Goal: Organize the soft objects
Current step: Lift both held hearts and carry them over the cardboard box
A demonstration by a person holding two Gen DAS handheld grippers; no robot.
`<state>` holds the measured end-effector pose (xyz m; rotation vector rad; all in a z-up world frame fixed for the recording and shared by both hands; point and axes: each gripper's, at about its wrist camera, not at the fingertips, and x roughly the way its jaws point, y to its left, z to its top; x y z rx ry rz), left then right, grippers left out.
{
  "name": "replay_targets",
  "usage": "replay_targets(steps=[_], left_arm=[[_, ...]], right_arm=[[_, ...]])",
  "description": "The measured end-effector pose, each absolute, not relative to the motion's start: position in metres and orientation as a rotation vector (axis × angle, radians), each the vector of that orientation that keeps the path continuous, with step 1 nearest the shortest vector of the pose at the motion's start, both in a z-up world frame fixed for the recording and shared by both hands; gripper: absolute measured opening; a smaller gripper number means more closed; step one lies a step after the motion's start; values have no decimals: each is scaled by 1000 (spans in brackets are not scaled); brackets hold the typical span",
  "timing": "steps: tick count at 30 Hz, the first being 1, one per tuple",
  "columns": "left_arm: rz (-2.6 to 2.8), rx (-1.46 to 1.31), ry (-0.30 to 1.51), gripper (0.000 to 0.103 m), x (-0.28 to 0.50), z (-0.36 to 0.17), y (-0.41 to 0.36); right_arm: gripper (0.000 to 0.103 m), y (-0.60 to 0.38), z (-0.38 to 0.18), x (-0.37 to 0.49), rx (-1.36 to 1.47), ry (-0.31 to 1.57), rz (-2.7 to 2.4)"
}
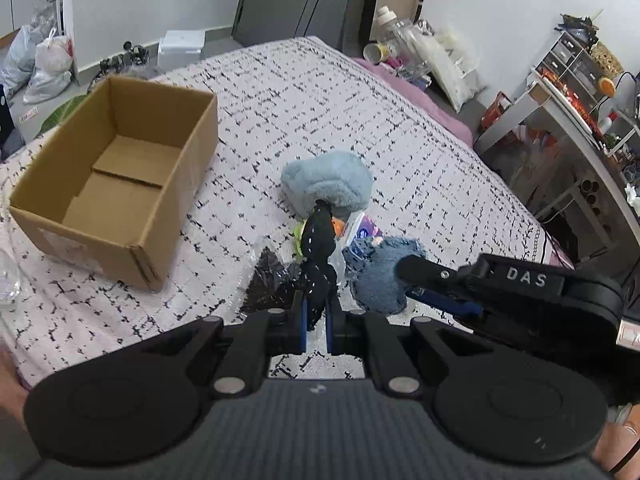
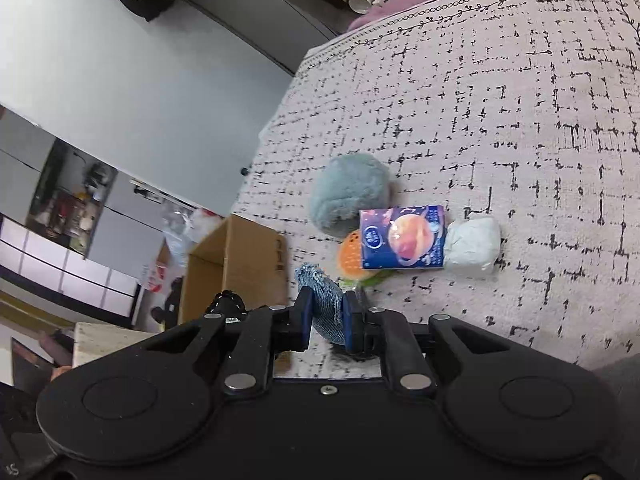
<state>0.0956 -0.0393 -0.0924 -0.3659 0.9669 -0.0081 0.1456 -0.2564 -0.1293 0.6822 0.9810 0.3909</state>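
Note:
My left gripper (image 1: 316,312) is shut on a black dotted cloth (image 1: 318,248) and holds it up over the bed. My right gripper (image 2: 328,312) is shut on a blue denim cloth (image 2: 326,304); it also shows in the left wrist view (image 1: 380,276), with the right gripper (image 1: 412,276) on it. On the bed lie a fluffy light-blue plush (image 1: 328,180) (image 2: 350,194), a blue tissue pack (image 2: 402,236) (image 1: 362,230), an orange toy (image 2: 352,258) and a white soft bundle (image 2: 472,246). An open, empty cardboard box (image 1: 116,180) (image 2: 236,264) stands to the left.
A clear bag with dark contents (image 1: 268,276) lies beside the left gripper. The bedspread (image 1: 320,100) runs back to a pink pillow and bottles (image 1: 396,48). A cluttered desk and shelves (image 1: 568,92) stand at the right. Bags (image 1: 48,64) lie on the floor at the far left.

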Motion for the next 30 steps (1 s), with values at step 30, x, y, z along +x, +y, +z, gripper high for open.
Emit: replay_targets(steps=[30], left_arm=[[33, -333, 865, 8, 91, -58, 23]], right_arm=[[15, -204, -63, 132, 590, 841, 426]])
